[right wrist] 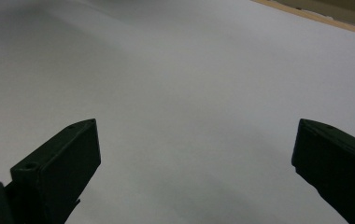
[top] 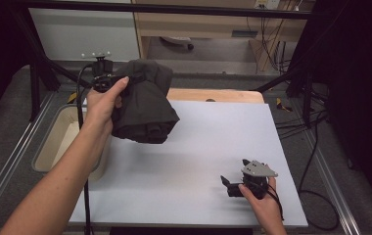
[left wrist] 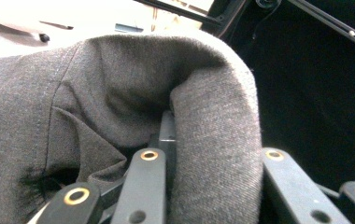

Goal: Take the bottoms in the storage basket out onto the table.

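Observation:
A dark grey folded cloth (top: 145, 105) hangs in the air over the far left of the white sheet (top: 198, 147). My left gripper (top: 103, 81) holds it up by its top fold. In the left gripper view the grey cloth (left wrist: 119, 93) bulges over my left gripper (left wrist: 208, 140), whose jaws are shut on a thick fold of it. My right gripper (top: 234, 172) rests low at the sheet's near right, a person's hand around it. Its jaws stand wide apart, and in the right gripper view my right gripper (right wrist: 196, 140) has just bare white sheet (right wrist: 189, 70) between them.
A beige bin (top: 52, 142) sits off the sheet's left edge, under the left forearm. A wooden board (top: 213, 94) runs along the sheet's far edge. Black frame posts (top: 34, 83) stand at the back corners, and cables (top: 311, 161) trail at the right.

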Tool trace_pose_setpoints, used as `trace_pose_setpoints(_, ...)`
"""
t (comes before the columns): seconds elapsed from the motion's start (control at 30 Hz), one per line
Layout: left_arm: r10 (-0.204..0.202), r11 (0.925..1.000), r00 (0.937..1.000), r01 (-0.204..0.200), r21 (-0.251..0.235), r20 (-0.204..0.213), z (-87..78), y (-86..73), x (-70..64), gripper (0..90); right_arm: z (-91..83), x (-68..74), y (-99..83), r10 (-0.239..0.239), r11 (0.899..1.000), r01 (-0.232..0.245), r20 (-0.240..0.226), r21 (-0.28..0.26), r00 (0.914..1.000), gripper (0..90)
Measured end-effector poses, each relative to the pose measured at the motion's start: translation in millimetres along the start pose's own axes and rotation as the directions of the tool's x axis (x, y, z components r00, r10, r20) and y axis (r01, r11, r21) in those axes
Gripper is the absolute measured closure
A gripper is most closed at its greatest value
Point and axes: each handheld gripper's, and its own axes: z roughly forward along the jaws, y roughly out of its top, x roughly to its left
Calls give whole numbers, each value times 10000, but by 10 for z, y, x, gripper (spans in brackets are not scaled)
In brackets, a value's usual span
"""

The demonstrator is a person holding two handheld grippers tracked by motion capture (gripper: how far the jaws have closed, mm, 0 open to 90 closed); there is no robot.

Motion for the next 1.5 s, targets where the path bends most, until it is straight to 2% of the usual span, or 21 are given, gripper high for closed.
trace_pose_setpoints(0.3, 45, 9996, 9999, -49, 273, 147, 193, -85, -67, 723, -7, -12, 4, 63, 10000, -63, 2, -54, 10000, 19)
trace_pose_setpoints(0.9, 179, 9978, 9985, -212, 630, 523, 417, -208, -216, 723, -8, -13, 9, 28, 10000, -28, -3, -89, 10000, 19)
trace_pose_setpoints(1.2, 203, 9966, 9973, -259, 782, 712, 535, -268, -283, 723, 29, 5, 33, 23, 10000, -24, -157, -71, 9999, 21)
trace_pose_setpoints(1.5, 223, 9956, 9958, -302, 884, 888, 691, -346, -346, 723, 31, -45, 32, 138, 9997, -140, -67, -188, 9999, 21)
